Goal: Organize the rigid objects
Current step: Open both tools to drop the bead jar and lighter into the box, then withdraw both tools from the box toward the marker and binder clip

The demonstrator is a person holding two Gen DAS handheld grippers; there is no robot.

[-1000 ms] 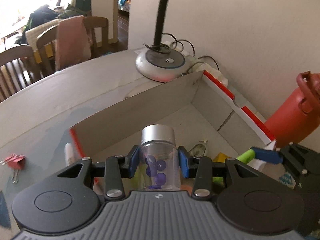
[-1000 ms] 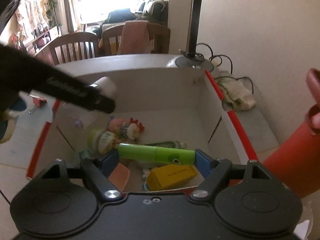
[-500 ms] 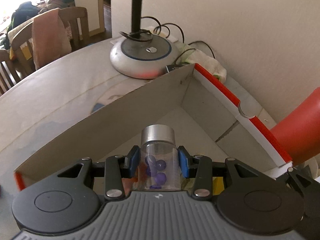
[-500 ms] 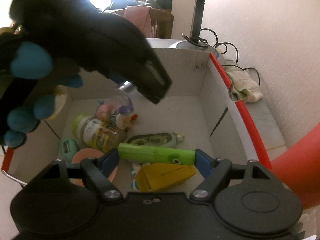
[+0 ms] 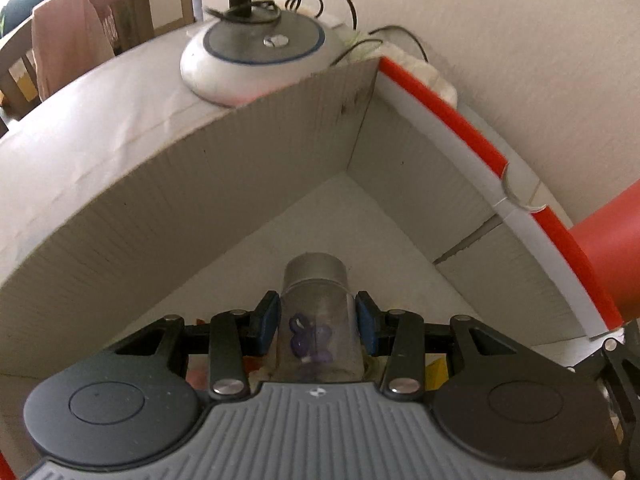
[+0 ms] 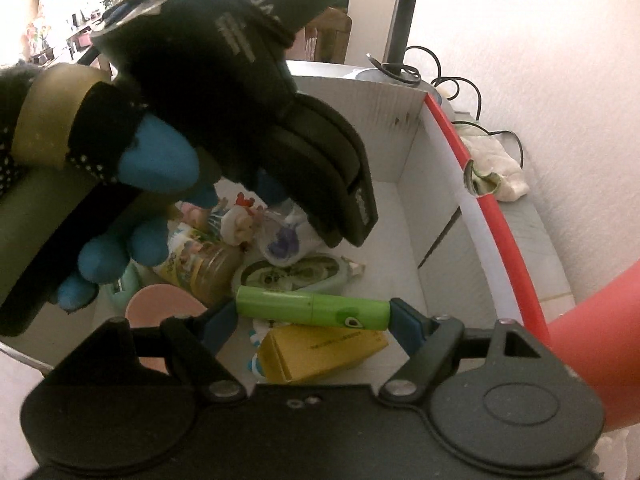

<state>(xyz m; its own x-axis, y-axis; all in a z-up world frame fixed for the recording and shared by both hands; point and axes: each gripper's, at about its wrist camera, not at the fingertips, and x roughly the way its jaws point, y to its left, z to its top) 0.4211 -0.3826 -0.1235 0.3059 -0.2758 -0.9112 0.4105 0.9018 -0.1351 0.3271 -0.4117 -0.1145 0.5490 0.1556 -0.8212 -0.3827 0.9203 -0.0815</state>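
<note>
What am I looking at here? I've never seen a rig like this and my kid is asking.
No robot arm here: a person holds a two-finger gripper in each hand, and each carries a camera looking along its fingers.

The left-hand view shows the left gripper shut on a small clear jar with a silver lid and purple beads inside, over a white cardboard box with a red edge. A round white lamp base stands behind it.

The right-hand view shows the right gripper holding a green tube end to end over the same box. Below lie a yellow carton, a small labelled bottle and other small items. The dark shape at upper left is the other gripper in a blue-tipped gloved hand.
</note>
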